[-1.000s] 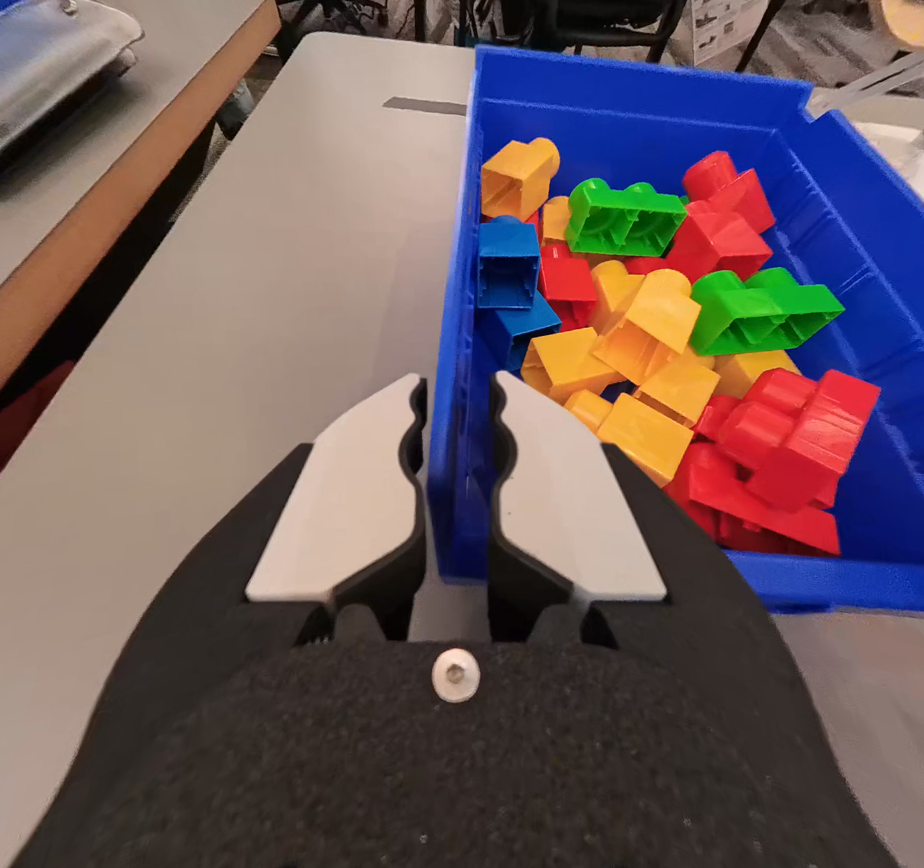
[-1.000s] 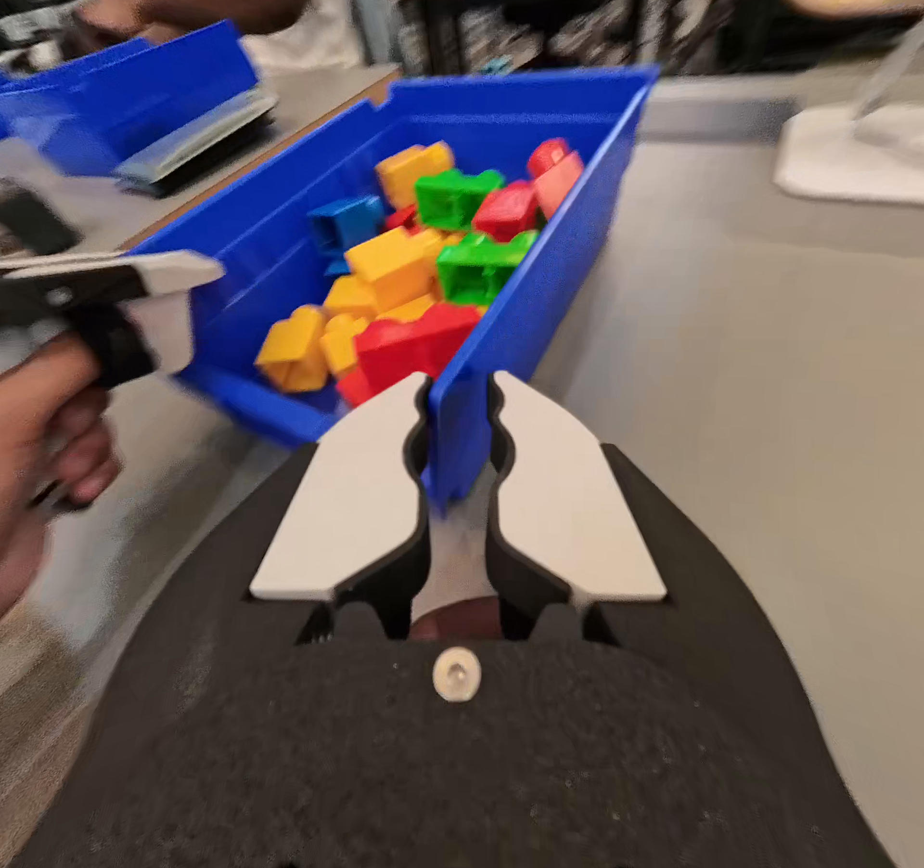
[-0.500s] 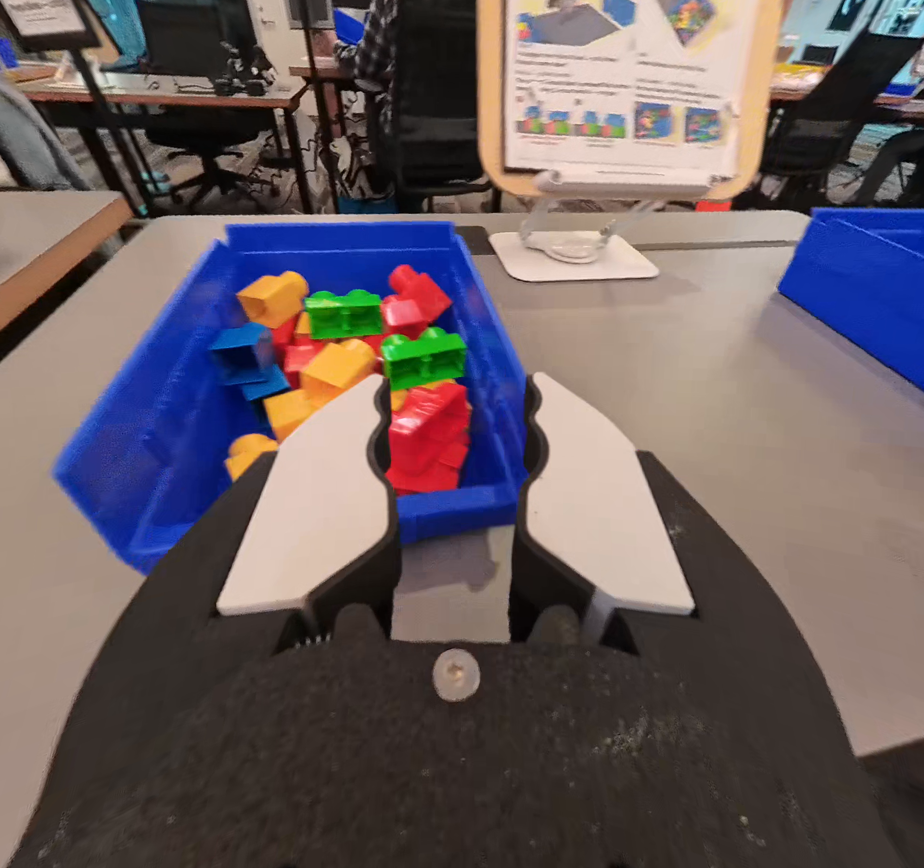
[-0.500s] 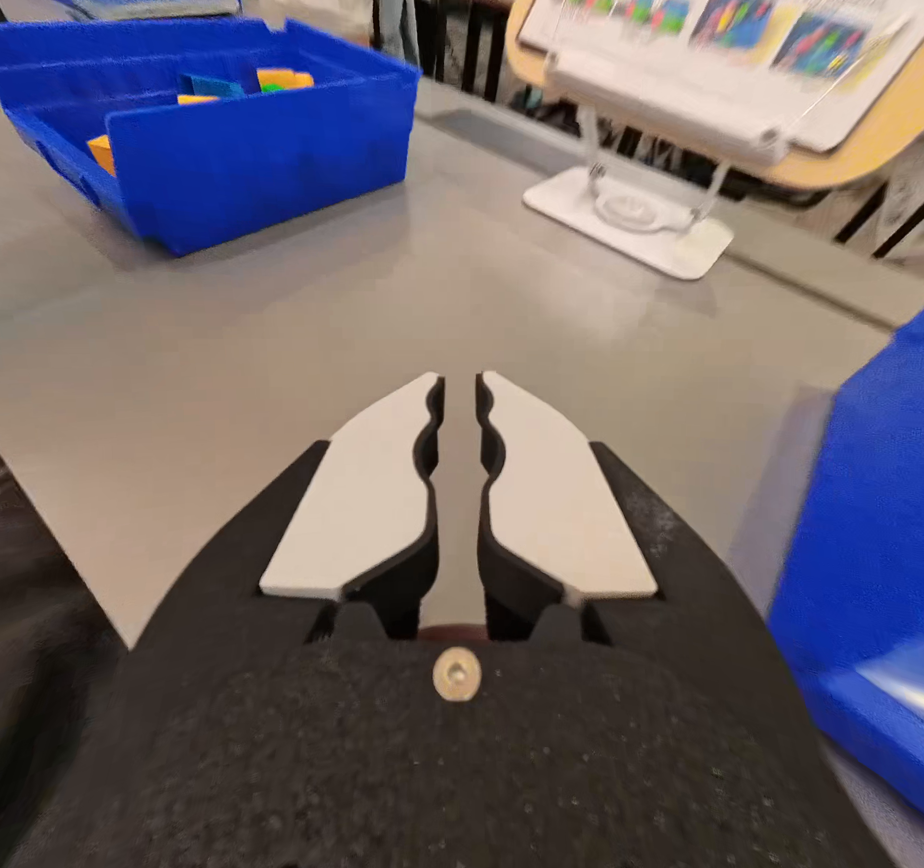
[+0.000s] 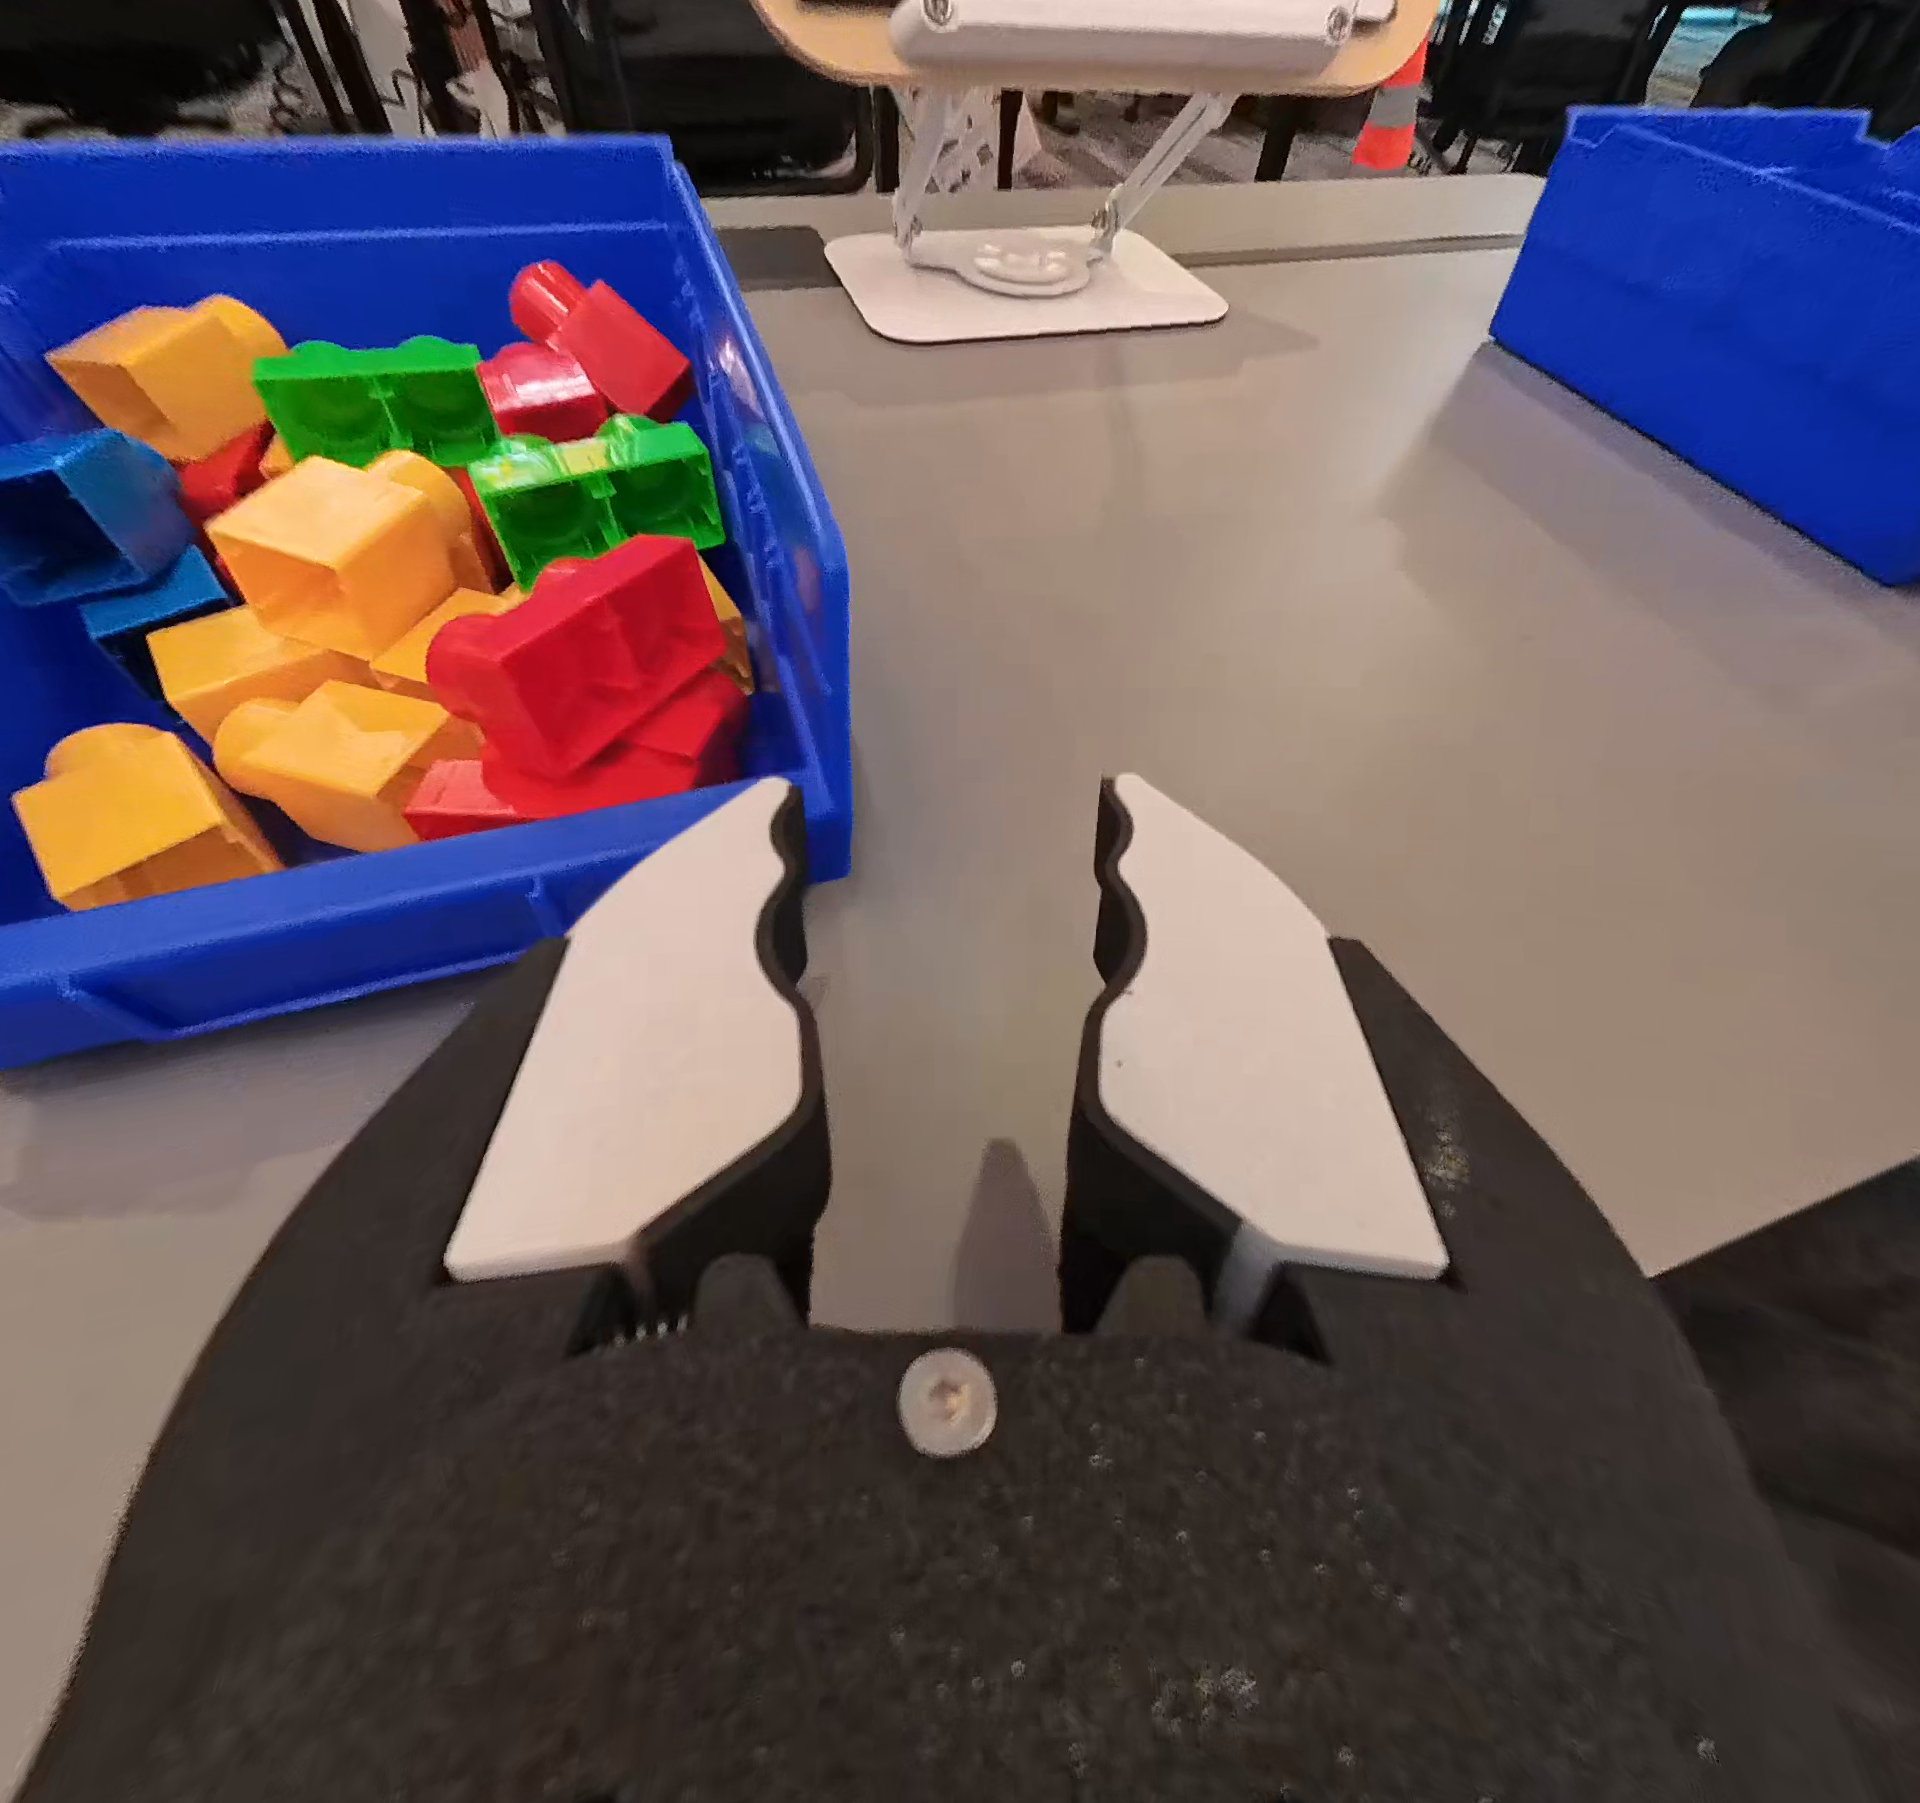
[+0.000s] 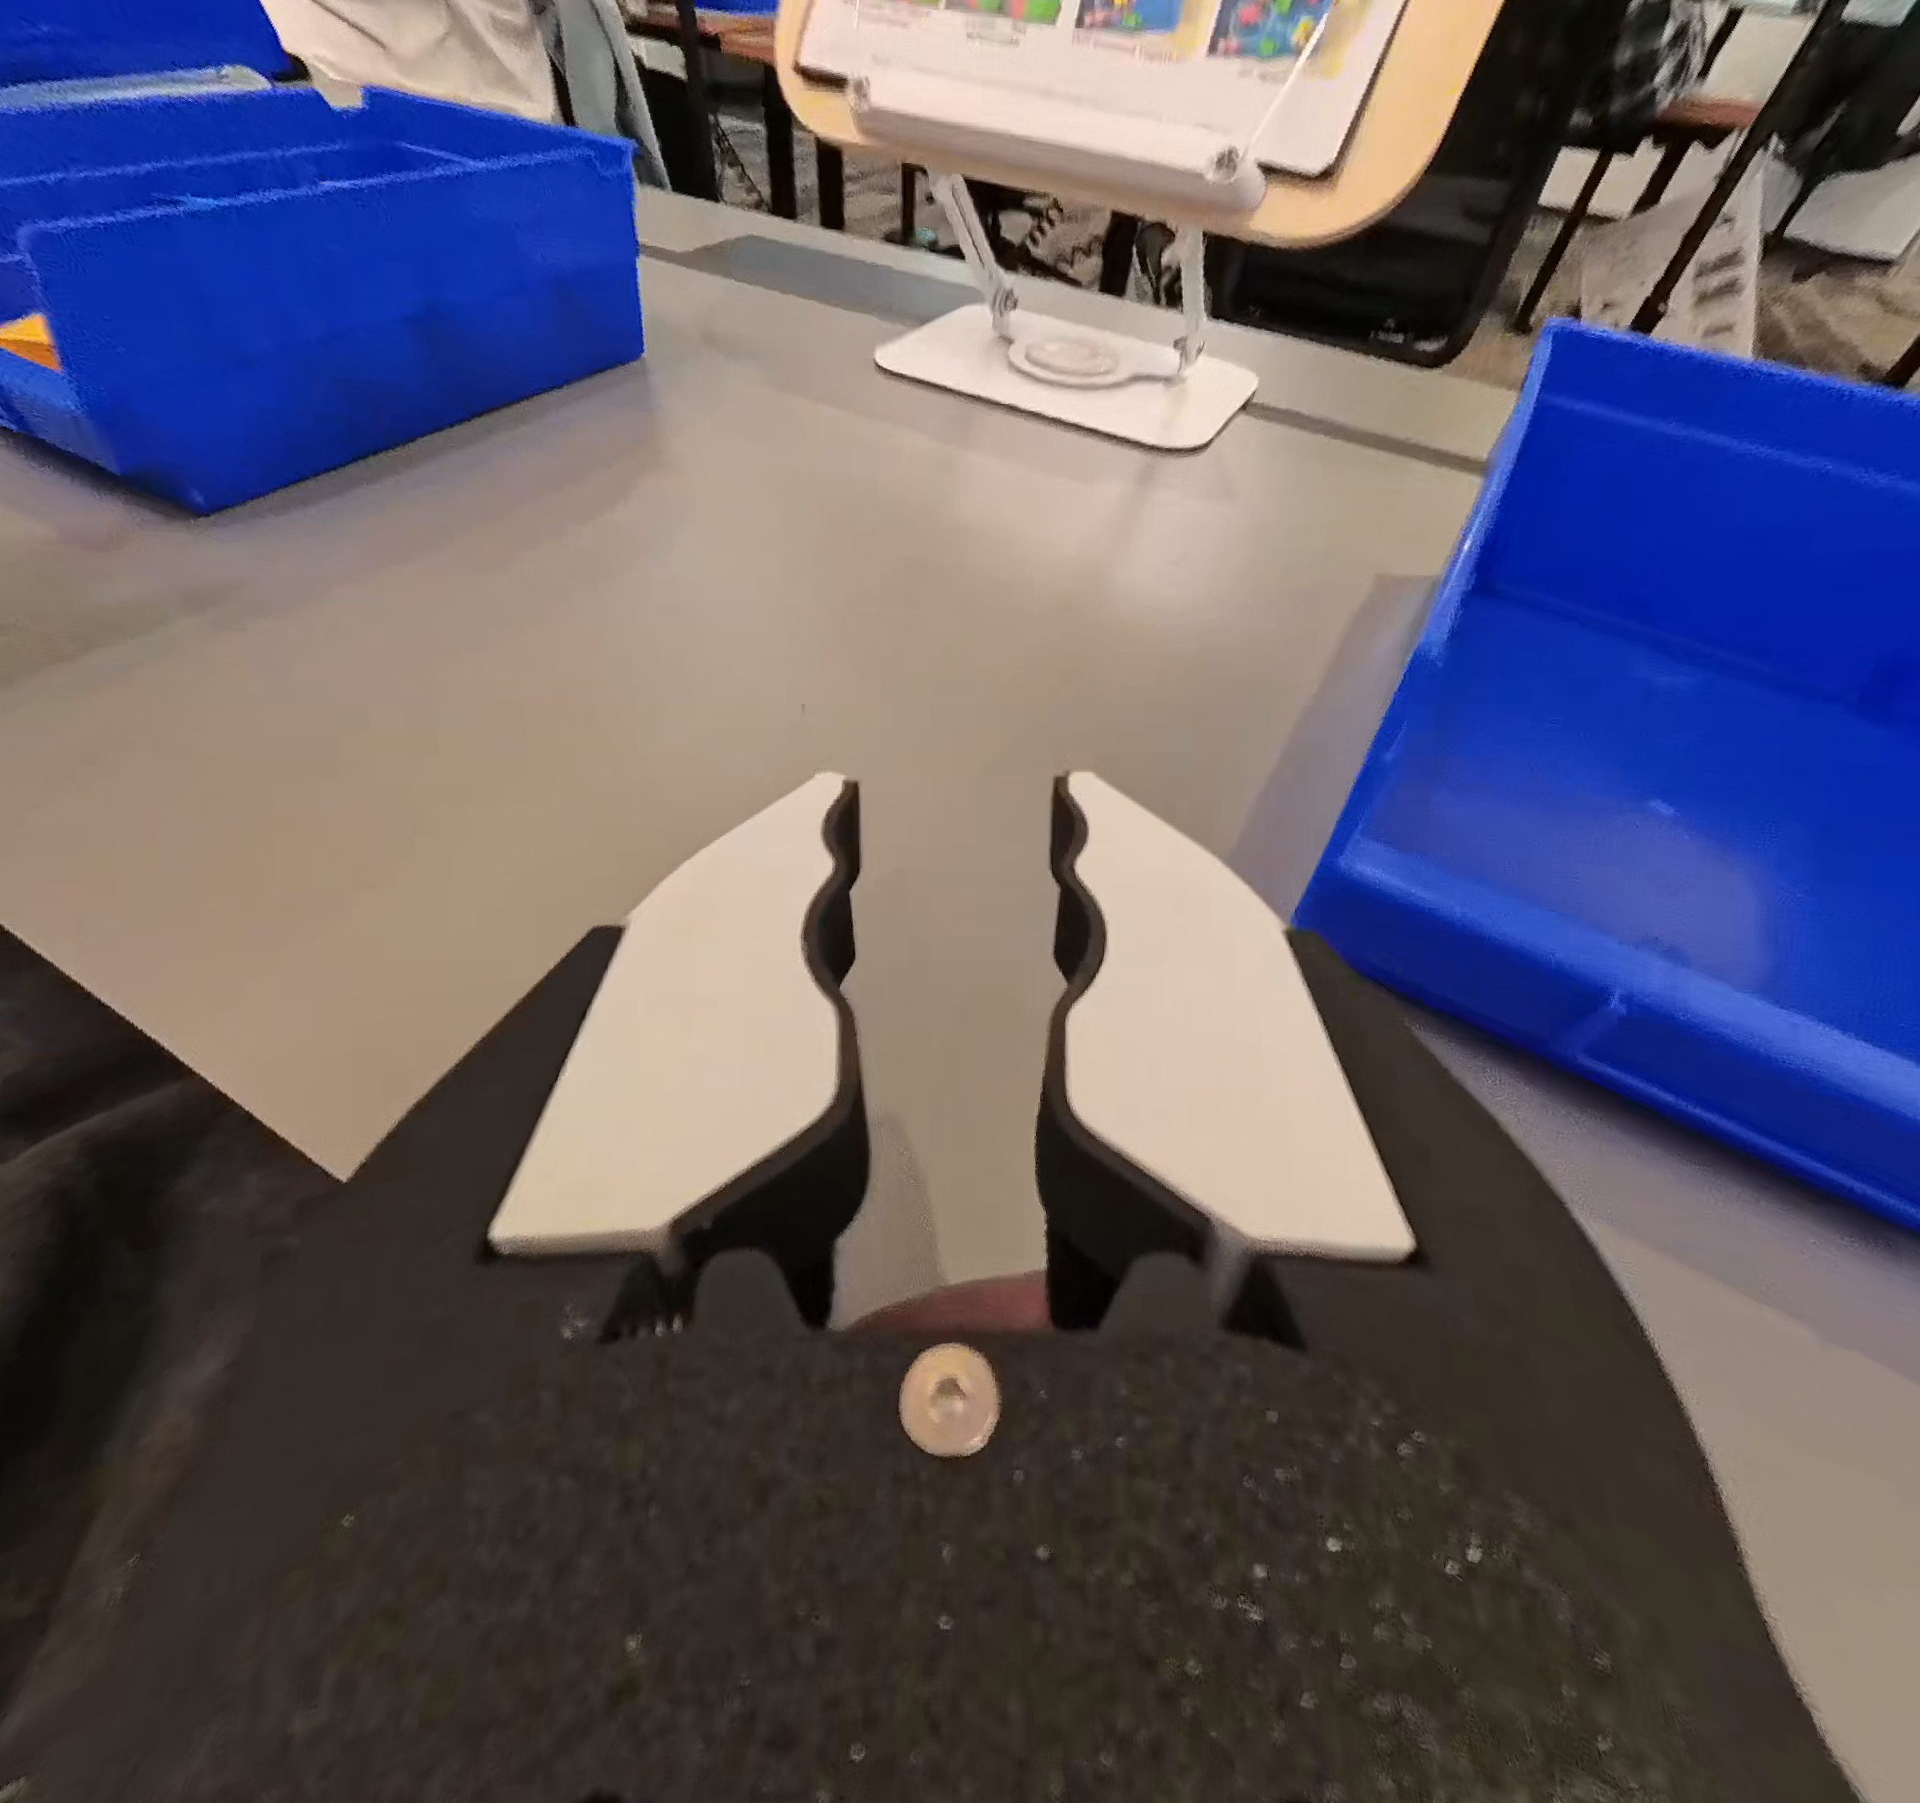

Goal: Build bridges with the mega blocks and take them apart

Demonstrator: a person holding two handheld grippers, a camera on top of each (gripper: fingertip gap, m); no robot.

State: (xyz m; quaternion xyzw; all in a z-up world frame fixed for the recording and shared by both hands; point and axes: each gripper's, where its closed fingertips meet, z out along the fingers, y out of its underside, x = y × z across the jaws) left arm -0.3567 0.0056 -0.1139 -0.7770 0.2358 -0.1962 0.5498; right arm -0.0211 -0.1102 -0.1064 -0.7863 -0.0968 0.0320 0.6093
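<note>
- The left gripper (image 5: 948, 803) is seen from behind, held released over a grey table (image 5: 1195, 610), with a wide gap between its pale fingers and nothing grasped.
- Ahead and to the left of this gripper, a blue bin (image 5: 436, 906) full of mega blocks is set on the table; its near right corner lies just beside the left fingertip, though contact cannot be confirmed.
- Nearest the gripper inside the bin, a red two-stud block (image 5: 582, 657) is tilted on top of the heap, with a green two-stud block (image 5: 597, 501) just beyond it and yellow blocks (image 5: 332, 548) farther left.
- The right gripper (image 6: 956, 797) is likewise released and empty, its fingers parted over bare table.
- Just to the right of the right gripper, an empty blue bin (image 6: 1621, 1015) is set; the filled bin appears well ahead to its left.
- Straight ahead of both grippers, a board carrying a printed instruction sheet (image 6: 1112, 18) is propped on a white stand (image 6: 1070, 371).
- No bridge has been built yet, so the step in hand is judged to be the picking of a first block.
- For a clean pick, the left gripper would best be swung left over the bin wall and lowered onto the topmost red block, closing across its flat sides rather than its rounded studs, since the loose heap could shift when pressed.
- The bare table between the two bins is judged a suitable place for building.
</note>
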